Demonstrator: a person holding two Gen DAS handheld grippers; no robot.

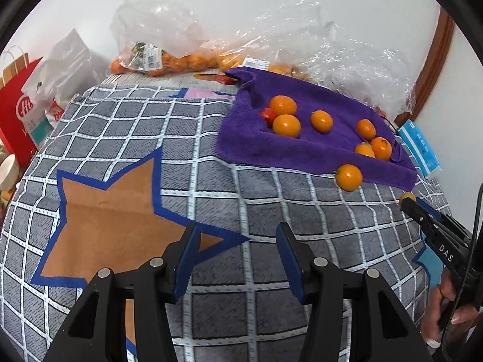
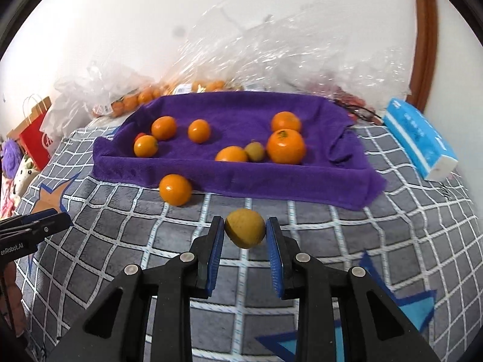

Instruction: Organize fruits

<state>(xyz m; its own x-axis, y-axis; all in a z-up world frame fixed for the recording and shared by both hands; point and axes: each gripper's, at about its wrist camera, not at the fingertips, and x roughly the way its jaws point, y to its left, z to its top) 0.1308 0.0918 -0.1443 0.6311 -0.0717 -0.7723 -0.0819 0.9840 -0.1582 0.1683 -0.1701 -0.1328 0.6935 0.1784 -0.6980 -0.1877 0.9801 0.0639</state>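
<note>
**A:** Start close in. What is the right tool (image 2: 245, 231) doing?

**B:** Pinching a small yellowish fruit (image 2: 245, 228) between its blue pads, clear of the checked blanket (image 2: 120, 241). The pads press both flanks, so the round thing cannot roll out. I judge it is being carried toward the rest.

**A:** And the left tool (image 1: 238, 241)?

**B:** Spread, with nothing between the jaws, hanging over the blanket's star pattern. It looks like it is waiting its turn; the right tool's tip shows at the edge of its view.

**A:** What lies just beyond?

**B:** One orange (image 2: 175, 189) sits on the blanket, touching the near edge of the purple towel (image 2: 271, 187). It seems a stray, probably the next to fetch.

**A:** Why the towel?

**B:** Its edges are rucked up like low walls, which keeps round fruit from rolling off. Several oranges (image 2: 285, 146) and another small yellowish fruit (image 2: 254, 150) rest inside, in loose clusters.

**A:** And farthest back?

**B:** Crinkled clear plastic bags (image 1: 157, 30) against the wall, some with oranges inside, likely the source. A blue tissue pack (image 2: 419, 138) lies off to the right.
</note>
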